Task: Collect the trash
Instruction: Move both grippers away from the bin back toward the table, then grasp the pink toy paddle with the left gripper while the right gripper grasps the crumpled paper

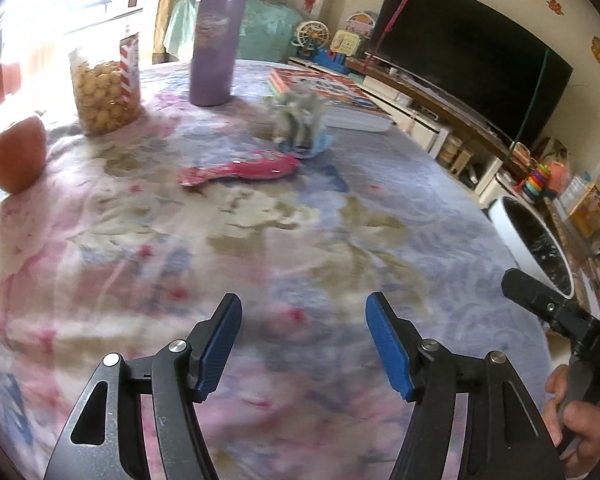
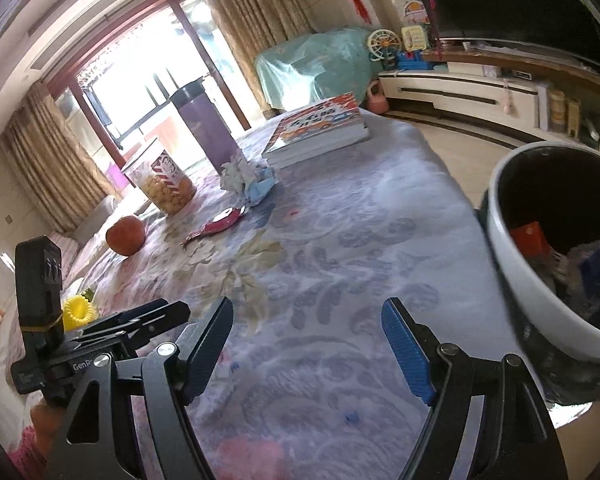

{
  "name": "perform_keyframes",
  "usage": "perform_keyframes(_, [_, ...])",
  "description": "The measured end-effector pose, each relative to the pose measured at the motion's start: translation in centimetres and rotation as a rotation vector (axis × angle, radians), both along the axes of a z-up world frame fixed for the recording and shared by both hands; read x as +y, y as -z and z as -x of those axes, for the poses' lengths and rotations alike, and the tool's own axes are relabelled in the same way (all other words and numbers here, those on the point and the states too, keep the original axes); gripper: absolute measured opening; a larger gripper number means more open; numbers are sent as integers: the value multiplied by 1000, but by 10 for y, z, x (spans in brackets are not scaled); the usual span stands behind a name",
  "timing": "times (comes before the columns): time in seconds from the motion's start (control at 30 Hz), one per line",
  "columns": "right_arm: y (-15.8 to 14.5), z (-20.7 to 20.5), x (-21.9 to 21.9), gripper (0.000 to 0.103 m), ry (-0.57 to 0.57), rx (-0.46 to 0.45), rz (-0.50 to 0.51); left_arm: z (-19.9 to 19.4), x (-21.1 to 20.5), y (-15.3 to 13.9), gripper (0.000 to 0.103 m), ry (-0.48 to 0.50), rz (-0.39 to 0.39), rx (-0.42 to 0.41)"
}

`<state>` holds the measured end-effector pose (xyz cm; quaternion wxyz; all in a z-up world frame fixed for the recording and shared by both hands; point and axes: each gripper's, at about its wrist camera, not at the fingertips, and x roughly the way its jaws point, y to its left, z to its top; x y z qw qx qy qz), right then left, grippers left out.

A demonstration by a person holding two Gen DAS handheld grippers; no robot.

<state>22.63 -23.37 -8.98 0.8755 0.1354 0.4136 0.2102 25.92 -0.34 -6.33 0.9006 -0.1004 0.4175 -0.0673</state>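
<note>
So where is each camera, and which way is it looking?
Left wrist: sits on the left gripper, looks across the table at the pink wrapper and crumpled paper; shows its open fingers and the person's right hand.
Right wrist: sits on the right gripper, looks along the table toward the window; bin beside it; left gripper at left.
Both see wrapper, paper, jar, bottle, books, bin.

Tablecloth (image 1: 260,240): floral, pink and blue, covers the table.
Purple flask (image 1: 216,36): upright, far side.
Snack jar (image 1: 104,88): clear, holds round yellow snacks, left of the flask.
Orange fruit (image 1: 16,156): near the left edge.
Books (image 2: 320,128): stacked flat.
Television (image 1: 468,52): dark screen, on a low cabinet.
</note>
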Motion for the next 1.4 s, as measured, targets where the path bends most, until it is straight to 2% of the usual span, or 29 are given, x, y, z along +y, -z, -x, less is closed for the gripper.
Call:
perform_keyframes(0.27, [8,-19,23,78,-50,22,0,-29,19,6,64,27,-58,-3])
perform_keyframes(0.63, [16,-61,49,78,-94,25,-14,-97,32,5,64,191,-198,-35])
perform_keyframes(0.77, [20,-77,56,78,-97,31,-24,-119,35,15,64,233,-237,-9])
perform_keyframes(0.93, [22,-94,63,78,-98,29,-29,-136,36,25,64,259,-243,1])
perform_keyframes(0.97, [23,-97,65,78,-100,30,-32,-138,36,25,58,265,-231,2])
perform_keyframes(1.0, [23,-100,66,78,-100,30,-32,-140,37,27,46,276,-213,4])
perform_keyframes(1.07, [25,-105,69,78,-102,31,-32,-140,37,27,37,288,-200,1])
perform_keyframes(1.13, [26,-111,72,78,-104,32,-37,-138,35,27,24,299,-212,-7])
perform_keyframes(1.33, [27,-126,78,78,-100,25,-59,-112,40,19,15,275,-207,-11])
perform_keyframes(1.37, [26,-128,80,78,-100,24,-61,-105,43,17,3,259,-202,-5])
perform_keyframes(1.4, [26,-130,81,78,-101,23,-60,-98,50,16,2,232,-181,11])
